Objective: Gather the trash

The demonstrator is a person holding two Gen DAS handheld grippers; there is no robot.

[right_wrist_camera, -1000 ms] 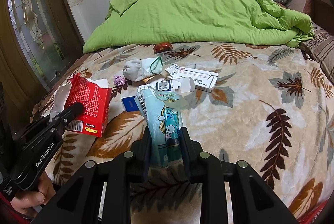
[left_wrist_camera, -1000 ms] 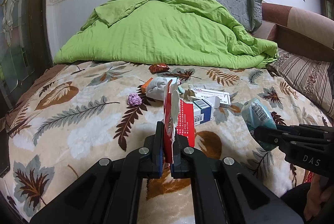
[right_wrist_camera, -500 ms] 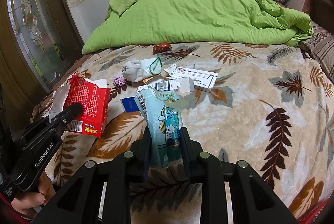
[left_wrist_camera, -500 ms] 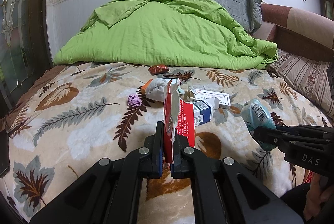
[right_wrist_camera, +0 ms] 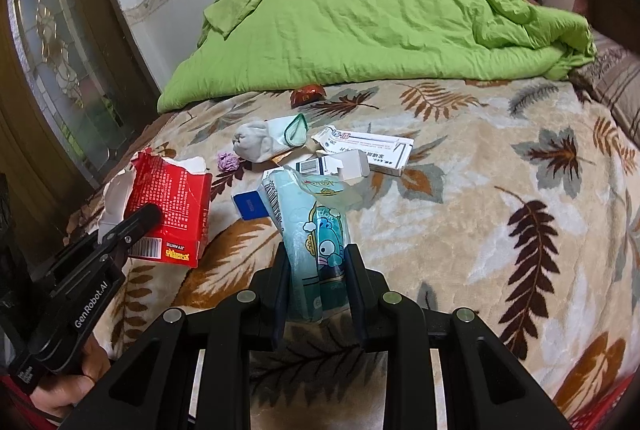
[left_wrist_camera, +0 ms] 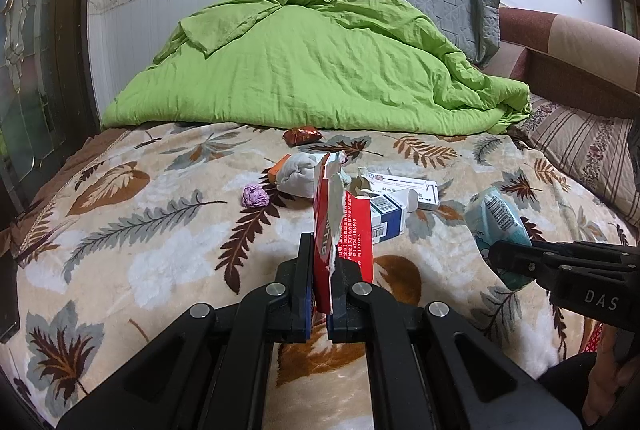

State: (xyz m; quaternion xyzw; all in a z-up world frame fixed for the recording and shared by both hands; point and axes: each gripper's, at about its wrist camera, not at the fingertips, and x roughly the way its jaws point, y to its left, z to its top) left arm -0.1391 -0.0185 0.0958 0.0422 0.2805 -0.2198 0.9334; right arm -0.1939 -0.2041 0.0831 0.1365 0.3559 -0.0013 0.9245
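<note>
Left tool (left_wrist_camera: 322,270) clamped narrow on torn red carton (left_wrist_camera: 340,226), held upright above the bed (left_wrist_camera: 160,230). Right tool (right_wrist_camera: 316,278) gripping pale blue wrapper (right_wrist_camera: 316,226) between its fingers, lifted over the leaf-print blanket. More litter just ahead: white box (right_wrist_camera: 368,149), purple wad (right_wrist_camera: 227,162), red wrapper (right_wrist_camera: 307,94) near green duvet (right_wrist_camera: 360,9).

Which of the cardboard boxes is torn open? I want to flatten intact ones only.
The red box held in the left tongs: ragged top edge. The blue-and-white box and long white box look untorn.
</note>
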